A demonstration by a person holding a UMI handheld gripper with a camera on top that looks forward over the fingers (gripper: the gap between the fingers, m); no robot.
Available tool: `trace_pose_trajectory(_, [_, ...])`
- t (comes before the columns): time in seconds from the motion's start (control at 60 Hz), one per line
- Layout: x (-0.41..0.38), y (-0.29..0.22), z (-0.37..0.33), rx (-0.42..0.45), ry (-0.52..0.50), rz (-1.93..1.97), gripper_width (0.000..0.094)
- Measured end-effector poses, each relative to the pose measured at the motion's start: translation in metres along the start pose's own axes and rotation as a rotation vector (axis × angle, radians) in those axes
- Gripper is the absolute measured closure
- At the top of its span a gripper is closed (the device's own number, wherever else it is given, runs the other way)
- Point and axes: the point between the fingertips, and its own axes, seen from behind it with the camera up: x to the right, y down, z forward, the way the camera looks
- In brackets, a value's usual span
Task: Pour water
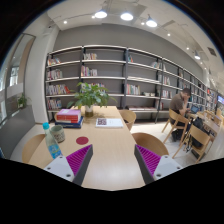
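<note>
While fingers (113,160) gape apart, empty, I hover over table (110,145); bottle (52,141) ahead-left, upright, ungrasped, likely first target.

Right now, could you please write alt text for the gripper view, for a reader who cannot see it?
The open gripper hangs over a light wooden table, holding nothing. A water bottle stands ahead of the left finger, with a potted plant and bookshelves beyond. A person sits at the far right.

Bottles: 1 water bottle (51,141) | Coasters: 1 red disc (82,141) | Potted plants: 1 (90,97) | Books: 1 open book (109,122) | Persons: 1 seated (180,104) | Tables: 1 (110,150)
</note>
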Motion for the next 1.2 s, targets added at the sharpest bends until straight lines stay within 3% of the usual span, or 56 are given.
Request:
trace_pose_trajectory(0.15, [-0.026,0.026,-0.002,-0.037,-0.032,-0.012,0.0088])
trace_pose_trajectory(0.417, [-0.190,0.085,0.021,-0.037,-0.179,0.015,0.0084])
trace_pose_trajectory(0.467, [-0.205,0.075,0.013,-0.050,-0.206,0.023,0.0081])
trace_pose_trajectory(0.75, [-0.282,0.077,0.126,-0.001,-0.101,0.050,0.0082])
trace_pose_trajectory(0.817, [-0.288,0.071,0.145,0.034,-0.084,0.059,0.0140])
trace_pose_trajectory(0.883, [-0.280,0.067,0.154,0.057,-0.068,0.064,0.0259])
trace_pose_trajectory(1.2, [-0.289,0.063,0.178,0.146,-0.048,0.036,0.0522])
